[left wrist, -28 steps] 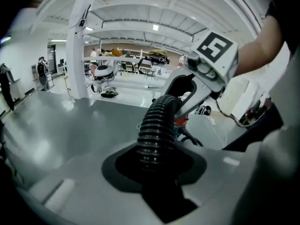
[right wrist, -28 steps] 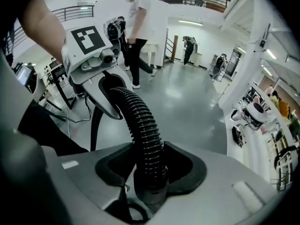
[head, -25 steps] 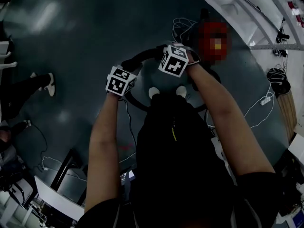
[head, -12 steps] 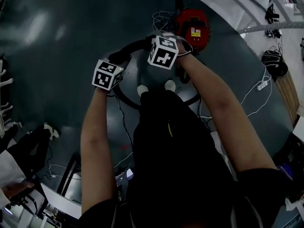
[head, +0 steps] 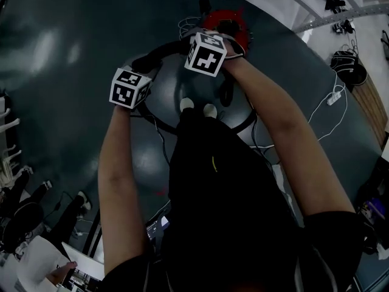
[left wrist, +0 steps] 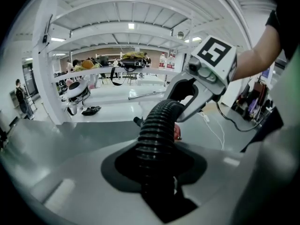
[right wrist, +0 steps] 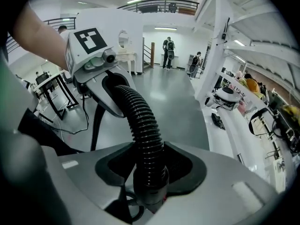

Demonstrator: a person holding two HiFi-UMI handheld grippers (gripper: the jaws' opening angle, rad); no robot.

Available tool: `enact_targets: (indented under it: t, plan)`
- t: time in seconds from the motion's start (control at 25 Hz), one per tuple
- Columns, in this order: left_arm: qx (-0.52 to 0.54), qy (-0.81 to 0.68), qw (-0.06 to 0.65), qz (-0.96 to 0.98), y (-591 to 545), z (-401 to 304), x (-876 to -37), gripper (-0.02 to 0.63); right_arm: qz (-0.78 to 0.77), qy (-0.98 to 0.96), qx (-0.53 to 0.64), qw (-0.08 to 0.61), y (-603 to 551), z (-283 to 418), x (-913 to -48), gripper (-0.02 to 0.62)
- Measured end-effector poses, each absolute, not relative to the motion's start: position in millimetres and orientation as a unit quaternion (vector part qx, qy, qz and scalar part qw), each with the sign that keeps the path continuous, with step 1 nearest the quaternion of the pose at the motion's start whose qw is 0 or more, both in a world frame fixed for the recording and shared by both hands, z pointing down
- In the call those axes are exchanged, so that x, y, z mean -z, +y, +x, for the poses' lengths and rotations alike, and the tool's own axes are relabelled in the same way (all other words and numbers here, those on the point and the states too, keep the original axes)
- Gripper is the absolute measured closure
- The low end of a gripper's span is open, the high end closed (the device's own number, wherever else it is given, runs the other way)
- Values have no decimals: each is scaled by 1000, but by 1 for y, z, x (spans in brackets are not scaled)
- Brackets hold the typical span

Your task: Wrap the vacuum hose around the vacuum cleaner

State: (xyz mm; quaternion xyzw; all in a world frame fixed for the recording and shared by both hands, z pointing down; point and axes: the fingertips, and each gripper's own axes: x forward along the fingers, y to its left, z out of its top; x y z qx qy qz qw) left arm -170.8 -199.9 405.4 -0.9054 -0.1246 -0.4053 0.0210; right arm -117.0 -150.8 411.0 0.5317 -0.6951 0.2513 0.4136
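Observation:
The black ribbed vacuum hose (head: 163, 53) runs between my two grippers. In the left gripper view the hose (left wrist: 156, 132) lies gripped between the grey jaws of my left gripper (left wrist: 157, 175), and it leads up into the right gripper (left wrist: 201, 78) ahead. In the right gripper view my right gripper (right wrist: 147, 182) is shut on a lower stretch of the hose (right wrist: 143, 130), with the left gripper (right wrist: 96, 57) holding it further up. The red vacuum cleaner (head: 223, 22) stands on the floor just beyond the right gripper (head: 209, 41). The left gripper (head: 141, 69) is to its left.
More black hose and cable loop on the dark grey floor (head: 73, 53) around the person's white shoes (head: 196, 107). A white power strip (head: 333, 97) with cords lies at the right. White railing and shelving (head: 340, 17) border the far right. People stand at the lower left (head: 24, 215).
Both grippers have travelled forward together with the hose, and the red vacuum cleaner now sits much closer to the right gripper. The grips on the hose are unchanged.

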Motion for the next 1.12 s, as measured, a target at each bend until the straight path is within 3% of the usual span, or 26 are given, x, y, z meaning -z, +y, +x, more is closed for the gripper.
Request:
enact_targets:
  t: [0.52,1.0,1.12]
  plan:
    - [398,-222,-1,-890,-180,-85,-427,459,553,-639,-305,439,-127,-36,-418,413]
    - [392,-278,22,-877,-167,-43,-433,454,602,-590,-363,397,-105,-6,-430,413]
    - [395,-295,24,-870,-156,-32,-436,456,601,-580,-362,414,-95,6,-429,412]
